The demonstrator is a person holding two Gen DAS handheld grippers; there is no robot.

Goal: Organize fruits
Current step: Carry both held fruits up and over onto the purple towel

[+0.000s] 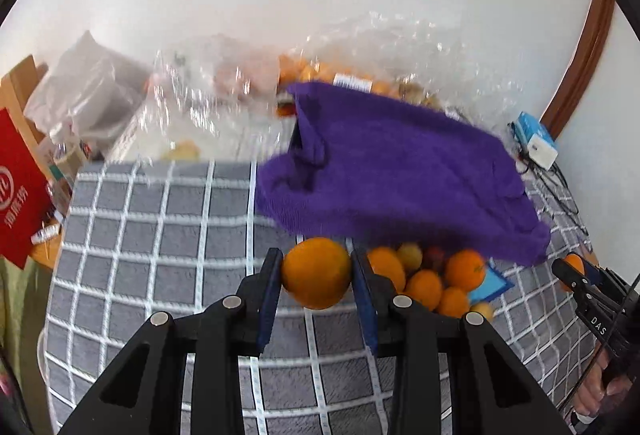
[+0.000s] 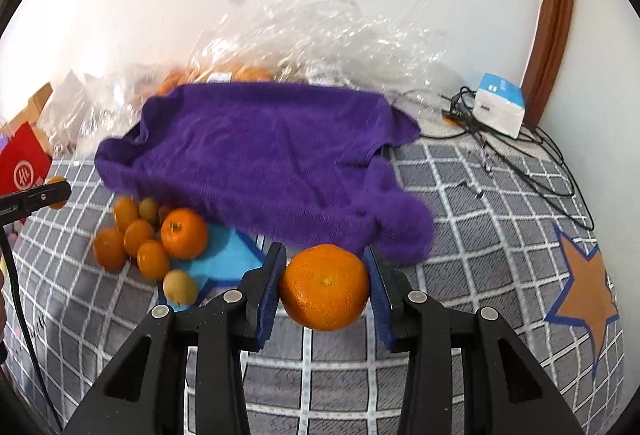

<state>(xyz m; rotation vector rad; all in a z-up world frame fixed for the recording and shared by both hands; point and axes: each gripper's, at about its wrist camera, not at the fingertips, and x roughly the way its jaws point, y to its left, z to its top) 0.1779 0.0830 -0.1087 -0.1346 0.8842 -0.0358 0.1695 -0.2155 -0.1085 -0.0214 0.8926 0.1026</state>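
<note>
My left gripper [image 1: 317, 271] is shut on an orange [image 1: 316, 273], held above the grey checked cloth [image 1: 160, 235]. In the right wrist view my right gripper [image 2: 325, 285] is shut on a mandarin orange [image 2: 324, 287], stem end facing the camera. A pile of several oranges and small yellow fruits [image 2: 156, 239] lies on a blue patch beside a purple towel [image 2: 260, 159]. The same fruit pile [image 1: 436, 277] shows in the left wrist view under the purple towel [image 1: 400, 171]. The right gripper [image 1: 576, 275] appears at the right edge there, the left gripper [image 2: 44, 195] at the left edge here.
Crumpled clear plastic bags [image 2: 312, 39] with more fruit lie behind the towel against the white wall. A white and blue box [image 2: 500, 105] with black cables [image 2: 540, 163] sits at the back right. A red carton [image 1: 20, 187] and boxes stand at the left. An orange star patch [image 2: 584, 299] marks the cloth.
</note>
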